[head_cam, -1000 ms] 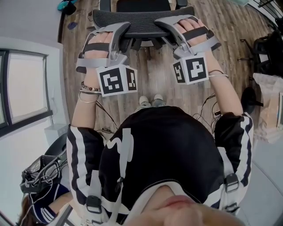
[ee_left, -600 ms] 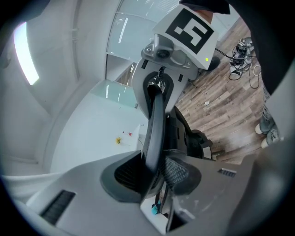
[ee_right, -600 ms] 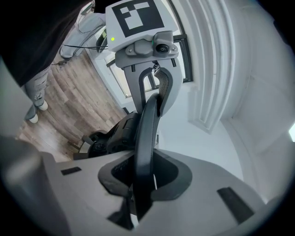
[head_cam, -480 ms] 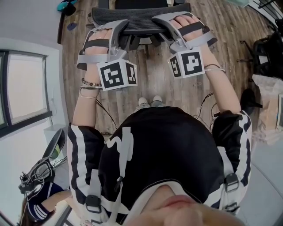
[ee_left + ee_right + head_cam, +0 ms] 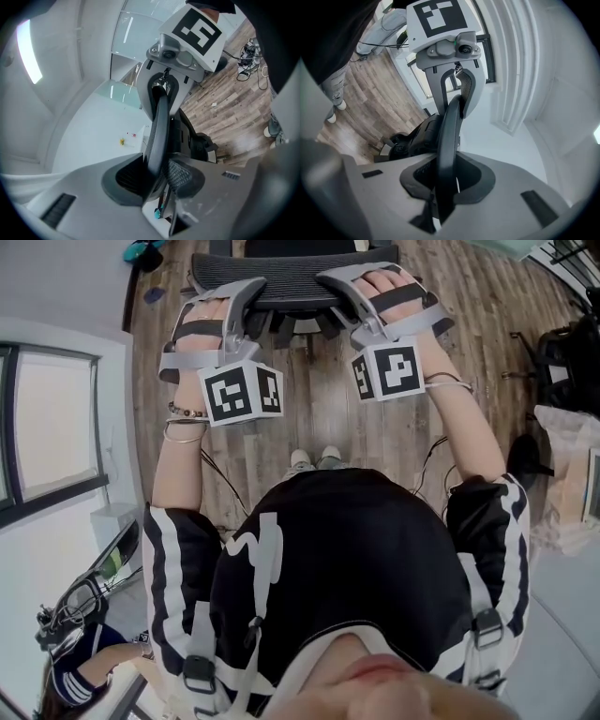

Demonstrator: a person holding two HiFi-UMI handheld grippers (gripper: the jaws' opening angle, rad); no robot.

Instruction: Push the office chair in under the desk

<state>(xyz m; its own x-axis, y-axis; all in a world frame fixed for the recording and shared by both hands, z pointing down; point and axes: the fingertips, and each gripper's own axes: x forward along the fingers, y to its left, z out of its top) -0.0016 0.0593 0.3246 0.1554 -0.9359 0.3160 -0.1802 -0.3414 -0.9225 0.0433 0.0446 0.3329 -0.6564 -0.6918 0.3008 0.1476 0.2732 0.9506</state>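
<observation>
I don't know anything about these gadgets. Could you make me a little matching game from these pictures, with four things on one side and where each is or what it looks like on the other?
Things
1. chair back
2. bracelets
3. shoes
4. marker cube of the left gripper

Place or look
A. black and white squares
B. standing on the wood floor
C. top edge clamped in the jaws of the left gripper and the right gripper
D. around the person's left wrist

Pairs: 1-C, 2-D, 3-B, 4-A
</observation>
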